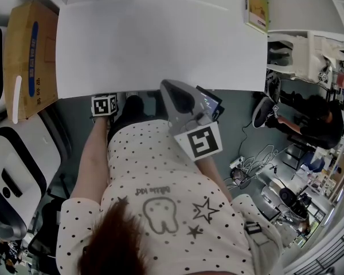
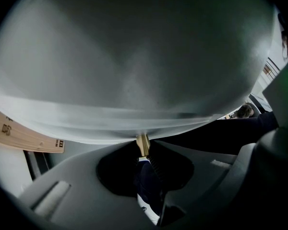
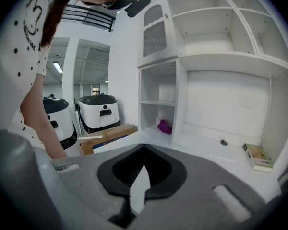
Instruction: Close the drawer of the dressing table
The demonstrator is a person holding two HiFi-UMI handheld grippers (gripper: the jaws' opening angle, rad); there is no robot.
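Left gripper (image 2: 143,148) clasps the brass knob (image 2: 142,140) on the white drawer front (image 2: 134,71); I'd push straight in, right gripper (image 3: 144,152) clenched empty.

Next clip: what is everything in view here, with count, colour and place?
white dressing table with shelves: one, white, in front of the person
brass-coloured drawer knob: one, under the table's white front edge
brown cardboard box: one, left of the table
green-and-beige book-like item: one, tabletop's far right corner
purple object: one, lower shelf cubby
white-and-black machines: two, on the floor at left
bystander in dark clothes: one, far right
white polka-dot shirt: one, worn by the person
left hand-held gripper: grey, shut on the knob
right hand-held gripper: grey, jaw tips together, empty, at the table's near edge
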